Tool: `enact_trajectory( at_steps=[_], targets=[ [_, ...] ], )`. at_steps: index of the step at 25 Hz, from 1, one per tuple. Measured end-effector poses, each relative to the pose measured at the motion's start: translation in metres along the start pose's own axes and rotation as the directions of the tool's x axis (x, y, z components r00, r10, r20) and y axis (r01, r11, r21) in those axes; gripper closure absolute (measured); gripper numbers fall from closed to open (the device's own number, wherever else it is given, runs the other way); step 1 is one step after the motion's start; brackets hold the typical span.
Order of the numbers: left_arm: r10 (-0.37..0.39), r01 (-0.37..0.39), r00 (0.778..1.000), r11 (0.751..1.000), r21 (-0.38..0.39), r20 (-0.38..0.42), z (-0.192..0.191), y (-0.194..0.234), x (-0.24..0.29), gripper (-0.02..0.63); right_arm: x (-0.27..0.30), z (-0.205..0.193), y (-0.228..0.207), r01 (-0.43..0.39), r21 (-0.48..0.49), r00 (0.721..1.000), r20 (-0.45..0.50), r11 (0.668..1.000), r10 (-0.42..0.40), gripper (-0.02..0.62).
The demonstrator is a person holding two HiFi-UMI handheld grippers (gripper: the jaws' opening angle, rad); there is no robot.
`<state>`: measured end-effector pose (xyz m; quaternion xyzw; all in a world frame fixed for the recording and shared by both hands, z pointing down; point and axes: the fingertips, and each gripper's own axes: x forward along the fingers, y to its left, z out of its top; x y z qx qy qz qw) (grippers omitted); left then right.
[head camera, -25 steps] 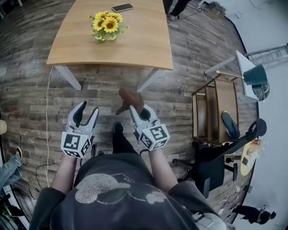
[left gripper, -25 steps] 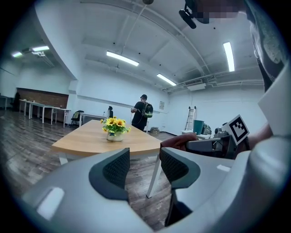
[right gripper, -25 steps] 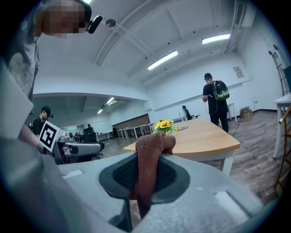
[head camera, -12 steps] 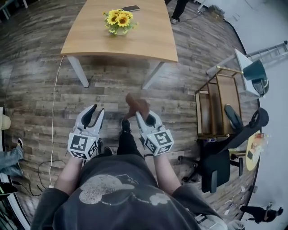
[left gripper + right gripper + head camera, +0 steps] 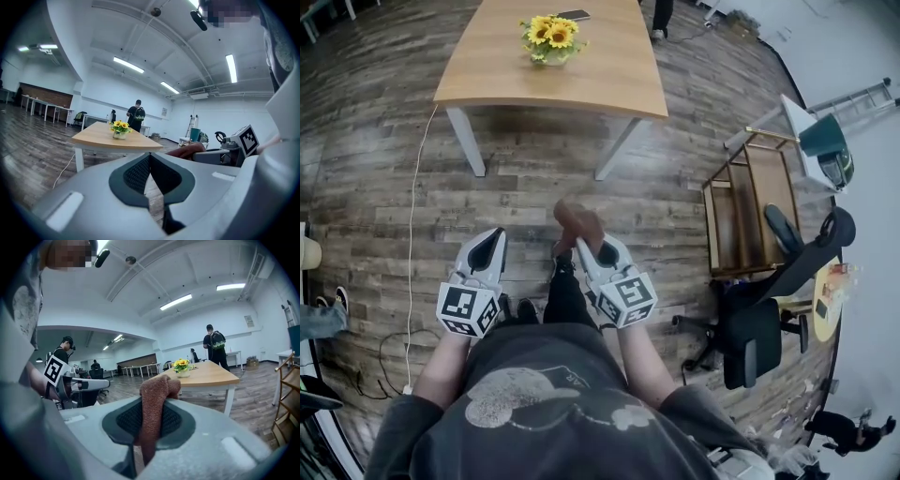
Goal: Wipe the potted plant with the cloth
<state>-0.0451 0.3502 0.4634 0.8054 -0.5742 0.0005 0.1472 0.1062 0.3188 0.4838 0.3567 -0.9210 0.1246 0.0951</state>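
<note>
The potted plant [image 5: 551, 37], yellow sunflowers in a small pot, stands on the wooden table [image 5: 609, 75] far ahead of me. It also shows in the left gripper view as the plant [image 5: 119, 129] and in the right gripper view as the plant [image 5: 182, 366]. My right gripper [image 5: 586, 246] is shut on a reddish-brown cloth [image 5: 577, 220], and the cloth [image 5: 157, 394] sticks up out of the jaws. My left gripper [image 5: 492, 246] is shut with nothing in it, its pads [image 5: 140, 171] meeting. Both are held level at waist height over the plank floor, well short of the table.
A phone [image 5: 573, 15] lies on the table behind the plant. A wooden trolley [image 5: 750, 216] and an office chair [image 5: 759, 328] stand to the right. A white cable [image 5: 412, 234] runs down the floor at left. A person [image 5: 136, 115] stands beyond the table.
The left gripper's jaws stood open a second ago and are now shut. The right gripper keeps its hold on the cloth. I have been walking, and the view of the table has shifted.
</note>
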Motion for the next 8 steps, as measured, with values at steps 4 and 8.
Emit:
enact_trajectory(
  at_steps=[4, 8],
  targets=[
    [-0.027, 0.025, 0.999, 0.999, -0.038, -0.042, -0.015, -0.008, -0.005, 0.588, -0.013, -0.010, 0.006, 0.013, 0.002, 1.000, -0.017, 1.000, -0.013, 0.552],
    [-0.053, 0.053, 0.996, 0.999, -0.005, -0.074, -0.022, -0.018, -0.006, 0.588, -0.021, -0.019, 0.003, 0.034, 0.023, 0.999, -0.027, 0.999, -0.033, 0.552]
  ],
)
